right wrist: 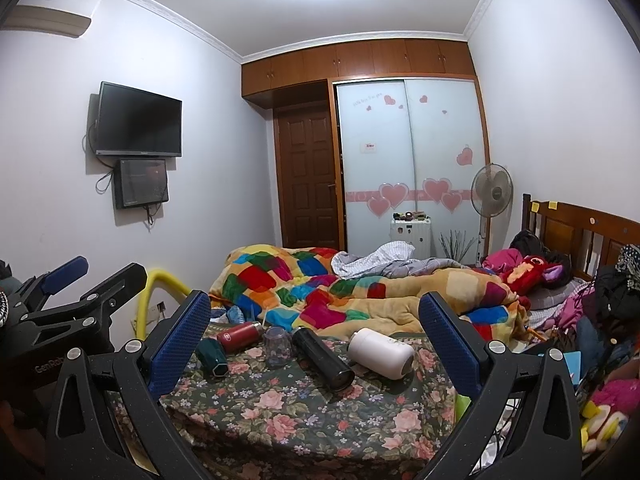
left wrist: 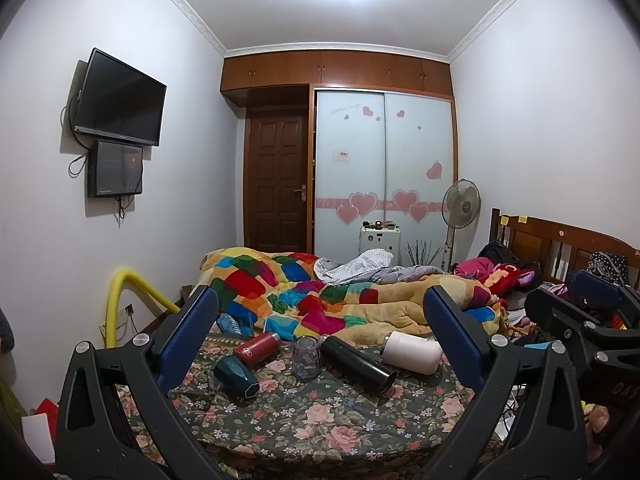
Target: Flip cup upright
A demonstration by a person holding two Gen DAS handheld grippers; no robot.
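Several cups lie on the floral bed sheet [left wrist: 320, 420]. A dark green cup [left wrist: 235, 374] lies on its side at the left. A red bottle [left wrist: 257, 347] lies behind it. A clear glass cup [left wrist: 306, 356] stands mouth down in the middle. A black flask [left wrist: 358, 364] and a white flask [left wrist: 412, 352] lie on their sides to the right. My left gripper [left wrist: 320, 312] is open and empty, well short of them. My right gripper [right wrist: 316, 312] is open and empty too, facing the same cups: green [right wrist: 212, 356], glass [right wrist: 277, 340], black [right wrist: 322, 358], white [right wrist: 382, 352].
A patchwork quilt [left wrist: 320, 292] is heaped behind the cups. Clothes and plush toys [right wrist: 532, 276] crowd the right by the wooden headboard [left wrist: 560, 240]. A yellow pipe [left wrist: 120, 300] curves at the bed's left edge. A fan [left wrist: 460, 204] and wardrobe stand beyond.
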